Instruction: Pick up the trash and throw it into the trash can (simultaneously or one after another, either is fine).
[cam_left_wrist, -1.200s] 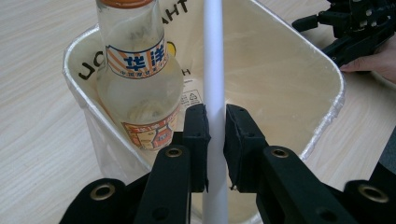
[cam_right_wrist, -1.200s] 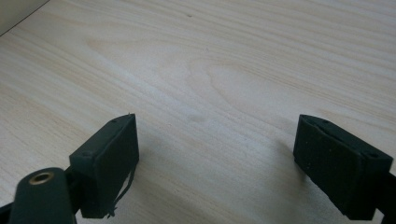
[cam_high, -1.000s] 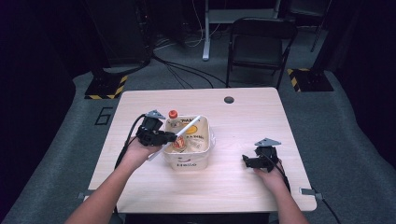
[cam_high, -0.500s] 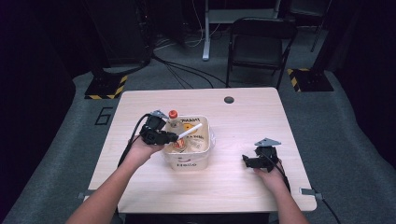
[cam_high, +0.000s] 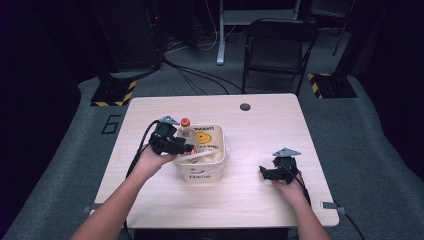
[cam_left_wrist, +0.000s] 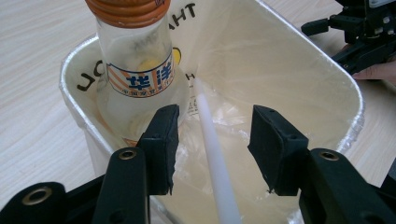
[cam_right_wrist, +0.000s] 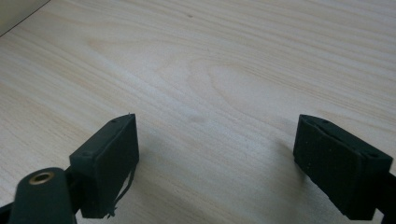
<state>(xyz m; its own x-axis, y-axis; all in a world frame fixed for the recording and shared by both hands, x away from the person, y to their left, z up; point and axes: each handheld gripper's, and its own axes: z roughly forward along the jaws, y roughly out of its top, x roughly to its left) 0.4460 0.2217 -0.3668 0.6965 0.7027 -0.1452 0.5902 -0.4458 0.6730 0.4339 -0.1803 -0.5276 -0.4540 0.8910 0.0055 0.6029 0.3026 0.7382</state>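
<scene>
Since a second ago our left gripper (cam_high: 186, 148) has swung from the bin's left edge to over its rim, and the white stick that lay propped across the top now sits lower, inside. Left jaws have just been opening; they now stand apart, with the white stick (cam_left_wrist: 212, 154) running up between them, touching neither pad as far as we can see. So it's released, not held.

Left to right:
- Bottle (cam_left_wrist: 140, 84), orange cap, leans in the near-left corner of the bin (cam_high: 200, 175), right beside our left jaw. Risk: pulling back at an angle clips it and tips it against the liner.
- Stick rests loose on the crinkled plastic liner (cam_left_wrist: 275, 70). Risk: a jaw catches its upper end on retreat and levers it back out over the rim.
- Liner is thin and bunched. Risk: a pad snags it and drags the bin, which looks light, across the worktop (cam_high: 250, 200).
- Right gripper (cam_high: 270, 173) sits on bare worktop well apart from the bin, jaws wide apart and empty in the right gripper view (cam_right_wrist: 217, 161). It isn't steadying the bin, so any snag goes unchecked.

We judge a straight lift clear of the rim the safest exit.
</scene>
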